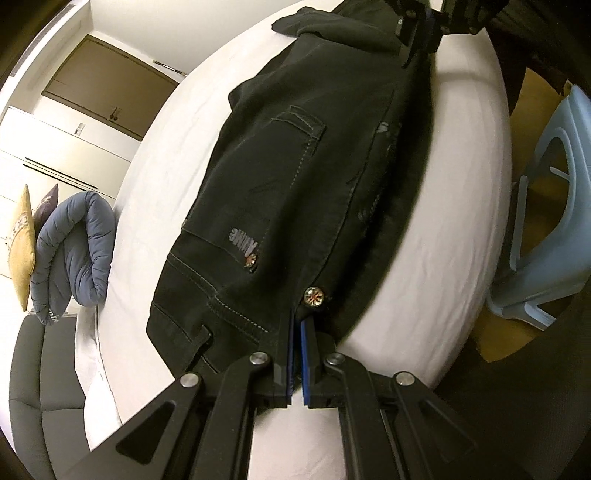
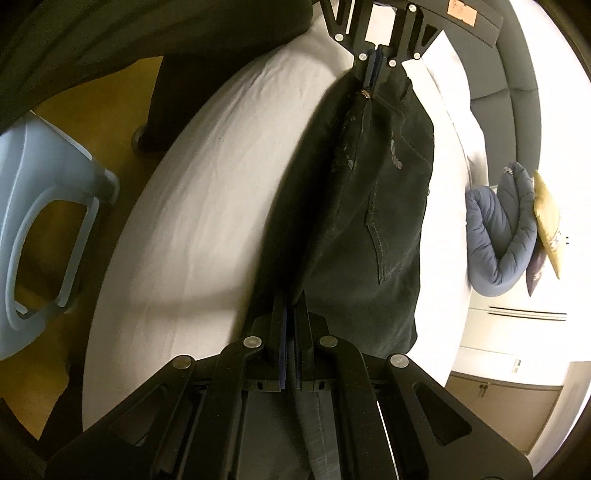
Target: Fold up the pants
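Note:
Black jeans (image 1: pixel 295 177) with grey stitching hang stretched between my two grippers above a white bed (image 1: pixel 177 155). My left gripper (image 1: pixel 297 321) is shut on the waistband beside the metal button (image 1: pixel 313 296). My right gripper (image 2: pixel 290 306) is shut on the other end of the jeans (image 2: pixel 369 206). Each gripper shows at the far end of the other's view: the right one in the left wrist view (image 1: pixel 424 22), the left one in the right wrist view (image 2: pixel 375 59). The jeans are doubled lengthwise, back pocket outward.
A light blue plastic stool (image 1: pixel 546 206) (image 2: pixel 40 236) stands on the wooden floor beside the bed. A rolled blue quilt (image 1: pixel 70 243) (image 2: pixel 506 229) and cushions (image 1: pixel 22 243) lie at the bed's head. A grey headboard (image 2: pixel 517 55) and the person's legs (image 2: pixel 173 96) are near.

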Action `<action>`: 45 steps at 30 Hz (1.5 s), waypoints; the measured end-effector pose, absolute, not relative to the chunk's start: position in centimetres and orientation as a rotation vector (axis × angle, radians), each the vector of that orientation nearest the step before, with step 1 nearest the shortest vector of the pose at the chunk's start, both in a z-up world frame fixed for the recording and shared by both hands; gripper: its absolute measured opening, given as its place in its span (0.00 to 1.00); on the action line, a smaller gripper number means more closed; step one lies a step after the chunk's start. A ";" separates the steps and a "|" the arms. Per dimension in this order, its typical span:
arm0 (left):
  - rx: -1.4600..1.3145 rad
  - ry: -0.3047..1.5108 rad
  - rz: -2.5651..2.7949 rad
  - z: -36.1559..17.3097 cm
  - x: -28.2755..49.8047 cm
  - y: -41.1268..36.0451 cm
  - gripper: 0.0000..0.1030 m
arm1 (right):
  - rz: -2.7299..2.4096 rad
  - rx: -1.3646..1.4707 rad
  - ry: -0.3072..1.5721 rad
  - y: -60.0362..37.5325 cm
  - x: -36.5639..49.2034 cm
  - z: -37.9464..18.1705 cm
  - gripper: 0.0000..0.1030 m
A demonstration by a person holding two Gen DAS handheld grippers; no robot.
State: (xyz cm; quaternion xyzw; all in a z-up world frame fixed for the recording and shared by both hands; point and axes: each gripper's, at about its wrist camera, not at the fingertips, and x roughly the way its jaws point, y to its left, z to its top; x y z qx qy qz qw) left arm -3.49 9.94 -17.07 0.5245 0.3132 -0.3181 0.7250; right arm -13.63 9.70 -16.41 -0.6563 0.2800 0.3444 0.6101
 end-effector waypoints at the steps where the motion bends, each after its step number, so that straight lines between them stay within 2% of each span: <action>1: 1.152 0.692 -0.701 -17.1 -3.4 10.0 0.03 | 0.796 -1.513 0.649 9.5 -13.5 -16.3 0.02; 10: 1.107 0.710 -0.676 -17.5 -3.5 10.1 0.03 | 0.765 -1.479 0.685 9.9 -13.1 -17.4 0.02; 13: 1.089 0.714 -0.653 -17.2 -2.9 10.4 0.10 | 0.744 -1.448 0.707 9.9 -12.2 -17.9 0.03; 14: 1.082 0.717 -0.637 -17.1 -2.9 10.3 0.24 | 0.731 -1.444 0.705 10.0 -12.0 -18.3 0.03; 15: 1.069 0.719 -0.615 -16.7 -2.7 10.4 0.31 | 0.714 -1.440 0.701 10.0 -11.8 -18.7 0.03; 17: 1.021 0.734 -0.597 -15.4 -2.6 10.8 0.56 | 0.677 -1.408 0.697 10.2 -12.0 -19.1 0.03; 19: 0.968 0.742 -0.583 -13.7 -2.7 11.4 0.64 | 0.641 -1.341 0.700 10.1 -11.6 -18.9 0.04; 24: 0.815 0.751 -0.530 -10.0 -1.7 10.9 0.65 | 0.572 -1.152 0.738 9.9 -10.0 -18.4 0.05; 28: 0.528 0.798 -0.534 -9.1 1.7 7.8 0.65 | 0.519 -0.872 0.791 8.9 -8.5 -16.7 0.08; 31: 0.382 0.874 -0.546 -11.3 4.4 5.0 0.65 | 0.504 -0.595 0.835 7.3 -7.6 -15.1 0.13; 34: 0.322 1.005 -0.563 -15.1 6.2 1.8 0.64 | 0.484 -0.327 0.871 4.7 -7.2 -13.9 0.13; 36: 0.345 1.031 -0.533 -16.9 6.3 0.7 0.65 | 0.480 -0.099 0.890 1.8 -7.0 -12.8 0.13; 38: 0.309 1.032 -0.515 -16.9 6.5 0.8 0.66 | 0.433 0.176 0.861 -3.5 -6.7 -11.4 0.21; 39: 0.293 1.044 -0.512 -16.7 6.7 1.0 0.66 | 0.392 0.260 0.845 -5.9 -6.3 -11.0 0.40; 40: 0.283 1.040 -0.506 -16.1 6.8 1.1 0.64 | 0.336 0.357 0.821 -9.1 -6.0 -10.6 0.63; 42: 0.263 1.001 -0.501 -14.9 7.0 1.1 0.63 | 0.208 0.582 0.708 -16.5 -5.5 -10.0 0.80; 43: 0.243 0.983 -0.501 -14.1 6.9 0.9 0.63 | 0.135 0.680 0.655 -20.1 -5.2 -10.0 0.85; 45: 0.173 0.960 -0.512 -13.1 7.1 0.3 0.63 | -0.016 0.823 0.629 -26.7 -3.7 -10.6 0.85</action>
